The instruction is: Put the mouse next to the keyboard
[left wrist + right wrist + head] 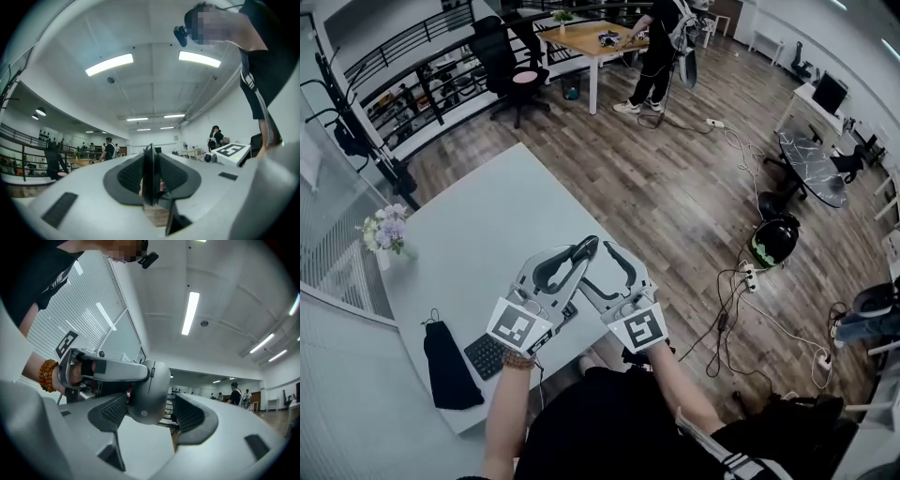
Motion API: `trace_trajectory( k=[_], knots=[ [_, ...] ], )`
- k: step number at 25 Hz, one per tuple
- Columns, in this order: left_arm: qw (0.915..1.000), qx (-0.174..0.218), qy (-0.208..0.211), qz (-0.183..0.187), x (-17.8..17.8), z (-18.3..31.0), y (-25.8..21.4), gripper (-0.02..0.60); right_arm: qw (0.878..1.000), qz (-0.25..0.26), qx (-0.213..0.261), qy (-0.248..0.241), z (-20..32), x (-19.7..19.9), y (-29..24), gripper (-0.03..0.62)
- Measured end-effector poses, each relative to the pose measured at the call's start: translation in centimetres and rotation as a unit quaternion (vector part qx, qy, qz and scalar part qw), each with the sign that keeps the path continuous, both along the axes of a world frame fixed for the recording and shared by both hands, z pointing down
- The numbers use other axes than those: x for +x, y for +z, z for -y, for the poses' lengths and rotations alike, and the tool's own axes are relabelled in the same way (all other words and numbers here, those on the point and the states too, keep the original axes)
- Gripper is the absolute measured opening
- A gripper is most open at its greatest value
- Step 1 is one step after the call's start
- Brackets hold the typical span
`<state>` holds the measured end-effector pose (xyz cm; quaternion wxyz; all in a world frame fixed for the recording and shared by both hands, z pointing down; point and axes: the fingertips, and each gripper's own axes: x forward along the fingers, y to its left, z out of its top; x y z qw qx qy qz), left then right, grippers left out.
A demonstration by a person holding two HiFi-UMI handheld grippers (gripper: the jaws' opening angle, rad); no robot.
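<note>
A grey mouse (pixel 149 391) hangs in the air above the table, pinched edge-on between the pads of my left gripper (pixel 151 177); in the left gripper view it shows as a thin dark edge (pixel 150 161). My right gripper (pixel 152 414) stands open around the same mouse, which lies against its left pad with a gap to the right pad. One left gripper finger (pixel 115 370) reaches across the mouse. In the head view both grippers meet tip to tip, left (pixel 581 255) and right (pixel 614 255). The black keyboard (pixel 486 356) lies at the table's near edge, partly hidden under the left gripper.
The grey table (pixel 487 234) holds a black pouch (pixel 450 367) left of the keyboard and a small vase of flowers (pixel 384 231) at its far left edge. Cables and a power strip (pixel 748 277) lie on the wooden floor to the right. A person (pixel 654 56) stands at a far desk.
</note>
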<state>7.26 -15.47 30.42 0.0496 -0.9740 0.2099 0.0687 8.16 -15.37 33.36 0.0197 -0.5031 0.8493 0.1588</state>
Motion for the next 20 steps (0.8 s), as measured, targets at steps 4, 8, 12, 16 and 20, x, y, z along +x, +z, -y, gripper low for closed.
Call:
trace_trajectory(
  k=[4,8,12,16,20],
  knots=[
    [0.9976,-0.048,0.002,-0.050,-1.1,1.4,0.3,0.097,0.999,-0.019,-0.033,-0.007,0.9,-0.4,1.6,0.342],
    [0.9960,-0.071,0.008,-0.054,-0.9,1.9,1.2,0.097,0.997,-0.043,-0.058,0.006,2.1,-0.7,3.0,0.353],
    [0.9968,-0.068,0.018,-0.039,0.2,1.9,1.6,0.097,0.996,-0.065,-0.057,0.016,3.2,-0.6,3.4,0.342],
    [0.9963,-0.074,0.021,-0.038,0.4,2.2,2.4,0.097,0.995,-0.072,-0.059,0.027,3.6,-0.2,4.1,0.310],
    [0.9968,-0.070,0.025,-0.031,0.9,2.5,2.8,0.106,0.996,-0.052,-0.060,0.035,4.1,0.4,4.6,0.305]
  ],
)
